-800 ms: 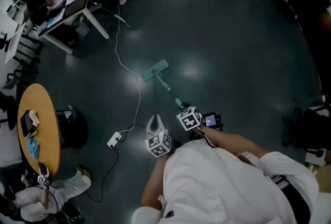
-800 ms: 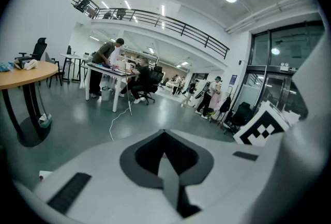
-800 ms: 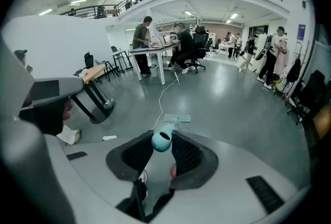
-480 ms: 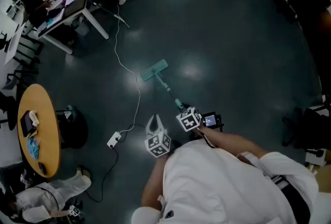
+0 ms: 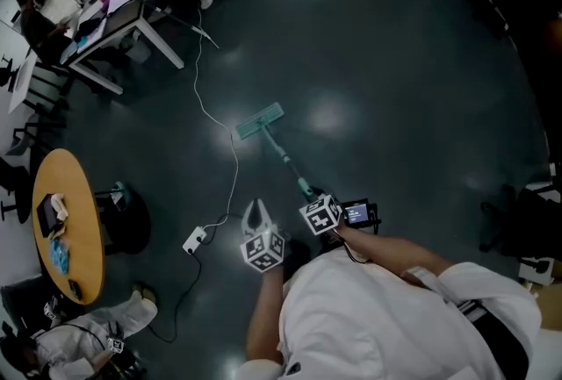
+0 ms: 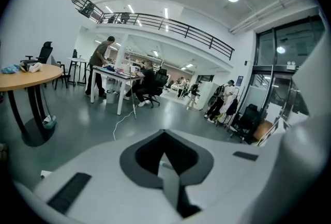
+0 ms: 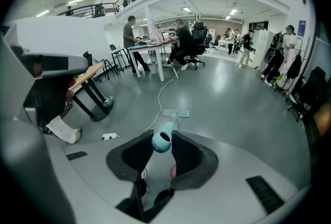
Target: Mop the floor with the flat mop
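The flat mop's teal head (image 5: 260,120) lies flat on the dark floor, and its handle (image 5: 288,161) slants down-right to my right gripper (image 5: 309,194). In the right gripper view, the teal handle end (image 7: 163,140) sits clamped between the black pads (image 7: 187,154) of my right gripper (image 7: 161,151), with the mop head (image 7: 176,113) on the floor beyond. My left gripper (image 5: 256,210) hangs just left of the handle, apart from it. In the left gripper view, my left gripper (image 6: 165,149) is shut with nothing held.
A white cable (image 5: 230,168) runs from the desk (image 5: 118,23) down to a power strip (image 5: 194,239), just left of the mop. A round orange table (image 5: 66,225) stands at the left, a seated person (image 5: 83,339) at lower left, and dark chairs (image 5: 527,220) at the right.
Both grippers sit slightly lower in the head view, so more of the handle shows above them. The mop head has barely moved. A person at the far desk has shifted left.
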Action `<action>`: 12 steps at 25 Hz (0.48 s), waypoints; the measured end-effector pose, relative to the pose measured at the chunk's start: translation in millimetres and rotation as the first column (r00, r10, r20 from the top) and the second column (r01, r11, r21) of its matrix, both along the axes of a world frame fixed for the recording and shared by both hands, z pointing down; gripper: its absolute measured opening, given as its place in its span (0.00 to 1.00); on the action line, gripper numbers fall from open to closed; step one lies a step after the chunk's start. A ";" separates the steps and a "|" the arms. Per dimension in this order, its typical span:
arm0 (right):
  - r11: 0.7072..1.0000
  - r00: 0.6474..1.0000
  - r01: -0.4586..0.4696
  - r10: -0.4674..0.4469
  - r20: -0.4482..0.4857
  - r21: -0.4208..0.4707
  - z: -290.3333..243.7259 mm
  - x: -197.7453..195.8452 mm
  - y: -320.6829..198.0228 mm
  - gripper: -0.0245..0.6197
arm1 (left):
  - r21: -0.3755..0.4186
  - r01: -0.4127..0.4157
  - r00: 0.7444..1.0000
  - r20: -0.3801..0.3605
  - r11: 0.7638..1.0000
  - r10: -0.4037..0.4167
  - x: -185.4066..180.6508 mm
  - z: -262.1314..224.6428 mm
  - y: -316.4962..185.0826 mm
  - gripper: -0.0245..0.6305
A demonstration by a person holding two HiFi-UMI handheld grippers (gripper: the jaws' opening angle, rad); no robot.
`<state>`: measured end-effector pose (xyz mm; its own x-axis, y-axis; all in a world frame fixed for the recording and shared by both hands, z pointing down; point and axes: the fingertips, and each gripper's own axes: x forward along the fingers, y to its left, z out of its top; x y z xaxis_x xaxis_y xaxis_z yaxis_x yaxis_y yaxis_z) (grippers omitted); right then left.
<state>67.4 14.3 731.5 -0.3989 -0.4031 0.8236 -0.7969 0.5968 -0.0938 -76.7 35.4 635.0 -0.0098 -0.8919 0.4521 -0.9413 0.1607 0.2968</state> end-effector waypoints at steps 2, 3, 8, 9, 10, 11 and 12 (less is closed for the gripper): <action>1.000 1.000 -0.003 0.003 -0.001 0.001 5.3 -6.0 -13.7 0.22 | 0.006 0.003 1.000 0.011 1.000 -0.003 -4.8 -2.2 -15.4 0.05; 1.000 1.000 -0.007 0.007 0.001 0.008 6.8 -11.7 -23.9 0.22 | 0.011 0.000 1.000 0.016 1.000 0.000 -7.4 -3.1 -23.9 0.05; 0.998 1.000 -0.021 0.020 0.009 0.061 14.9 -68.4 -99.7 0.21 | 0.023 -0.018 1.000 0.025 1.000 0.017 -37.2 -3.8 -61.2 0.05; 0.997 1.000 -0.024 0.023 0.003 0.069 18.1 -80.2 -117.9 0.21 | 0.022 -0.016 1.000 0.021 1.000 0.015 -44.9 -4.5 -67.4 0.05; 0.997 1.000 -0.024 0.025 -0.005 0.074 21.6 -91.2 -135.3 0.21 | 0.021 -0.012 1.000 0.015 1.000 0.012 -52.0 -5.2 -72.5 0.05; 0.997 1.000 -0.022 0.023 -0.013 0.075 25.3 -101.6 -151.5 0.21 | 0.019 -0.006 1.000 0.009 1.000 0.006 -58.5 -5.4 -76.3 0.05; 0.997 1.000 -0.019 0.021 -0.021 0.077 29.4 -112.0 -166.7 0.21 | 0.015 0.001 1.000 0.003 1.000 -0.001 -64.7 -4.9 -78.6 0.05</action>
<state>-44.6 -152.4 760.9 -0.3725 -0.4735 0.7981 -0.8101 0.5855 -0.0308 -141.4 -43.3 630.0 -0.0116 -0.8984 0.4389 -0.9421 0.1570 0.2964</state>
